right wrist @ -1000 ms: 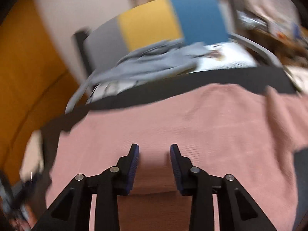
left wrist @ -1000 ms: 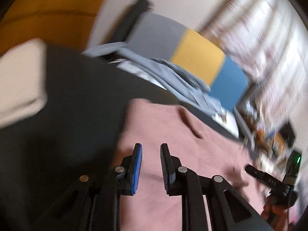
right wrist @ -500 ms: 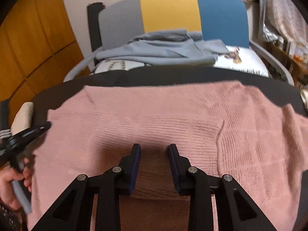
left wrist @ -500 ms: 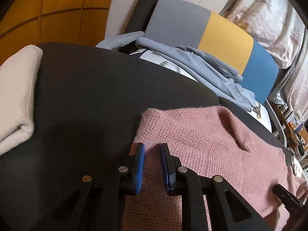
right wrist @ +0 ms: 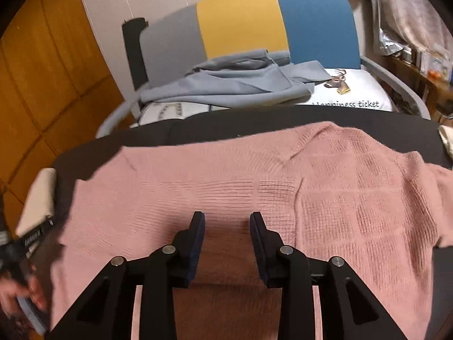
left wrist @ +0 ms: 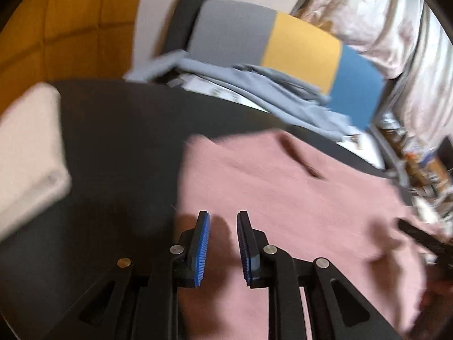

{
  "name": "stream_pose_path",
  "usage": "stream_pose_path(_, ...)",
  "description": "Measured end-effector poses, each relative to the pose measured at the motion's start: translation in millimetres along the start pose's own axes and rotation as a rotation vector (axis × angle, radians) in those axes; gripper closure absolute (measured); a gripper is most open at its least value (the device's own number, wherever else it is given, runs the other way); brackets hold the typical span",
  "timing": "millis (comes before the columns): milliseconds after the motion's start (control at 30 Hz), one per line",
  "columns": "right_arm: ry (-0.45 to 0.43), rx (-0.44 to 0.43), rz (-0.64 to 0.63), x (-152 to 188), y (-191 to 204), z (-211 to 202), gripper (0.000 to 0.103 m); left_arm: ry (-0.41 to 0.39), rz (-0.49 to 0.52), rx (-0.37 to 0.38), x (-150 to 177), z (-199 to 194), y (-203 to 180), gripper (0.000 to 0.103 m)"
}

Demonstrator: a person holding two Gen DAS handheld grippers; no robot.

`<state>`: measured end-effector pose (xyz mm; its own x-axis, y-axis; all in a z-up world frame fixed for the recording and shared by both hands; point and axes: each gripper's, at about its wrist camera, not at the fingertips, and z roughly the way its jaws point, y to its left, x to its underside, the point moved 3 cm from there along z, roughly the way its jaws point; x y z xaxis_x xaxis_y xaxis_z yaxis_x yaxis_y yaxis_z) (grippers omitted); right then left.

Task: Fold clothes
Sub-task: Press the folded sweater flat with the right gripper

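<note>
A pink knit sweater (right wrist: 254, 187) lies spread on the black table (right wrist: 283, 121), with a sleeve trailing off to the right. My right gripper (right wrist: 227, 218) hovers open over its near middle, nothing between the fingers. In the left wrist view the sweater (left wrist: 283, 192) fills the right half. My left gripper (left wrist: 223, 218) stands open just inside the sweater's left edge, blue pads (left wrist: 202, 243) bare. Each gripper shows in the other's view: the left gripper (right wrist: 34, 236) with a hand (right wrist: 17, 294) on it, and the right gripper (left wrist: 421, 236).
A folded cream garment (left wrist: 25, 153) sits at the table's left end. Beyond the table stands a chair (right wrist: 254, 25) with a grey, yellow and blue back, holding a grey garment (right wrist: 235, 85) and a printed white cushion (right wrist: 351, 90). Wooden panels line the left wall.
My left gripper has shifted a little right, from the sweater's left corner onto the knit, and its view is blurred by motion. My right gripper stays over the near hem, still open.
</note>
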<state>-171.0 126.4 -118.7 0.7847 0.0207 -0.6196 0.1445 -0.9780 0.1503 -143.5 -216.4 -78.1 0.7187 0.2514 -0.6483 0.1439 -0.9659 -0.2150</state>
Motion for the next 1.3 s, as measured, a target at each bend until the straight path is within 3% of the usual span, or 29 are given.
stream_pose_path(100,-0.002,0.014,-0.006,2.0,-0.8,-7.1,0.064,0.014,0.081,-0.036,22.4,3.3,-19.4,0.083)
stream_pose_path(200,0.035,0.052,0.014,6.0,-15.4,2.7,0.059,0.009,0.091,-0.050,27.4,6.3,-14.5,0.081)
stream_pose_path(267,-0.003,0.012,0.093,2.8,-30.3,-10.2,0.060,0.008,0.106,-0.054,26.1,7.9,-9.8,0.080)
stream_pose_path(400,-0.039,-0.034,0.261,0.3,-62.8,-38.8,0.052,-0.008,0.121,-0.055,32.0,6.7,-10.8,0.080)
stream_pose_path(500,0.006,-0.082,0.379,2.9,-86.9,-32.8,0.049,-0.014,0.138,-0.073,33.0,8.1,-14.9,0.080)
stream_pose_path(633,0.027,-0.146,0.406,1.1,-86.8,-16.1,0.048,-0.018,0.149,-0.086,36.0,4.3,-18.6,0.080)
stream_pose_path(667,0.030,-0.163,0.412,0.6,-86.3,-12.0,0.052,-0.019,0.150,-0.088,35.9,4.5,-19.0,0.080)
stream_pose_path(733,0.060,-0.195,0.374,-1.2,-75.6,-6.9,0.089,-0.020,0.161,-0.102,35.9,5.0,-21.2,0.080)
stream_pose_path(800,0.102,-0.165,0.292,-4.7,-63.3,-3.4,0.094,-0.021,0.176,-0.119,35.8,5.8,-24.0,0.080)
stream_pose_path(1033,-0.012,0.019,0.183,-33.3,-62.7,-19.4,0.099,-0.004,0.230,-0.179,35.5,3.6,-33.1,0.078)
stream_pose_path(1167,0.038,0.054,0.175,-26.2,-66.1,-6.6,0.097,0.012,0.214,-0.163,34.0,2.6,-30.5,0.077)
stream_pose_path(1300,-0.083,-0.019,0.111,-23.0,-42.9,-36.8,0.094,0.029,0.197,-0.147,32.5,1.5,-27.9,0.077)
